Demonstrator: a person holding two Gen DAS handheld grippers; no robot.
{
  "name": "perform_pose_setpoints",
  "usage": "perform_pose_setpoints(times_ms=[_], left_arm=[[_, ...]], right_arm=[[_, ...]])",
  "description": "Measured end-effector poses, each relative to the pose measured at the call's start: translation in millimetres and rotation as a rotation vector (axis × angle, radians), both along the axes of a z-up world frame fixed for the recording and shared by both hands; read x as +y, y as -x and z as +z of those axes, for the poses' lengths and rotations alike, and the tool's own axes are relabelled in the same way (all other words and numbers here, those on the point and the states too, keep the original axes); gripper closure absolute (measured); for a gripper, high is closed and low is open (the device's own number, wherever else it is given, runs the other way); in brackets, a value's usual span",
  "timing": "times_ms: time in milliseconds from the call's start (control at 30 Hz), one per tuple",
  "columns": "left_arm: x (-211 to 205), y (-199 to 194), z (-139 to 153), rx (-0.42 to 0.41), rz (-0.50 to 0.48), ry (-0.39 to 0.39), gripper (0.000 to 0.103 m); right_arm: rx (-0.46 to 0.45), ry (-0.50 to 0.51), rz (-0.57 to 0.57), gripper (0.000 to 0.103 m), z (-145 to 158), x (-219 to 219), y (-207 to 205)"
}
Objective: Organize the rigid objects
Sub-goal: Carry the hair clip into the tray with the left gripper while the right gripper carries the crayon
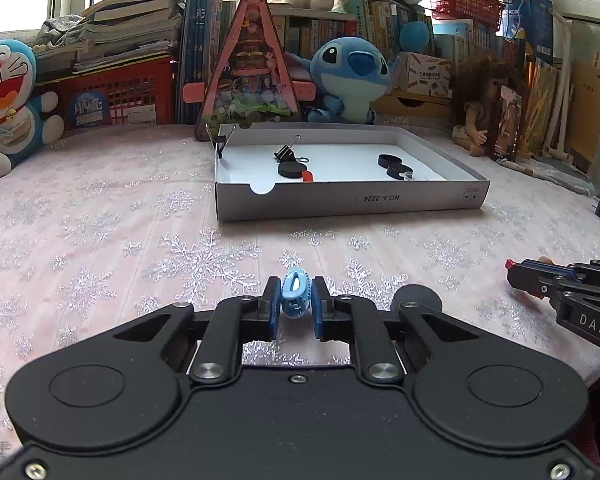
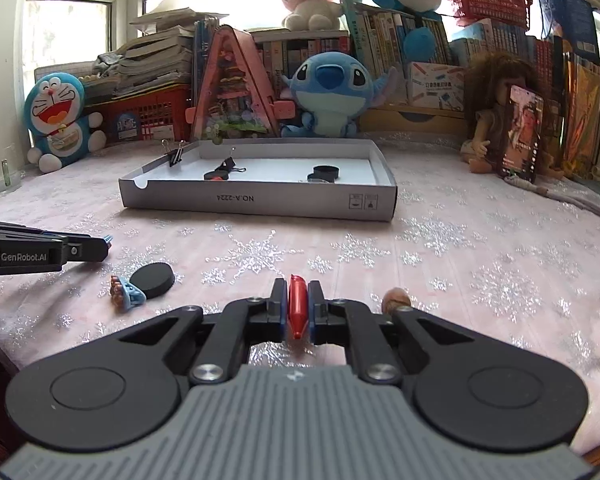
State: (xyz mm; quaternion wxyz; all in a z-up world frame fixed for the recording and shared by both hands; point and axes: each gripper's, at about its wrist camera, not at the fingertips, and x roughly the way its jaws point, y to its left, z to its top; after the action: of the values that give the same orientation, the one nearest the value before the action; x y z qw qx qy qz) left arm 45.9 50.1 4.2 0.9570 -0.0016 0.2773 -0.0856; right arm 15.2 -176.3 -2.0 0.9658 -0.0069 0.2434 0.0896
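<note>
My left gripper (image 1: 296, 285) is shut on a light blue hair clip (image 1: 296, 300), low over the pink snowflake cloth. My right gripper (image 2: 297, 285) is shut on a slim red clip (image 2: 298, 308) that stands on edge between the pads. A shallow grey box (image 1: 352, 200) lies ahead, holding black binder clips (image 1: 286, 150), black discs (image 1: 390, 160) and a red piece (image 1: 308, 176). Each gripper also appears in the other's view: the right gripper (image 1: 514, 276) at the right edge, the left gripper (image 2: 106, 245) at the left edge.
A loose black disc (image 2: 153, 279) and a blue-and-brown hair clip (image 2: 126, 294) lie on the cloth between the grippers. A brown object (image 2: 396, 298) sits by my right finger. Plush toys (image 1: 348, 76), a doll (image 2: 496, 120), books and red baskets line the far edge.
</note>
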Motion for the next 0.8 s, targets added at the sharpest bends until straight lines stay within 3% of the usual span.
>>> perform_pose_setpoints(times_ms=[467, 800], left_arm=[[0.7, -38.4, 41.7, -0.052, 0.023, 0.029, 0.088], [9.1, -92.3, 57.6, -0.018, 0.076, 0.087, 0.088]], right_arm=[[-0.001, -0.092, -0.054, 0.09, 33.8, -21.9, -45.4], [0.082, -0.217, -0.108, 0.09, 50.0, -41.6, -101.7]])
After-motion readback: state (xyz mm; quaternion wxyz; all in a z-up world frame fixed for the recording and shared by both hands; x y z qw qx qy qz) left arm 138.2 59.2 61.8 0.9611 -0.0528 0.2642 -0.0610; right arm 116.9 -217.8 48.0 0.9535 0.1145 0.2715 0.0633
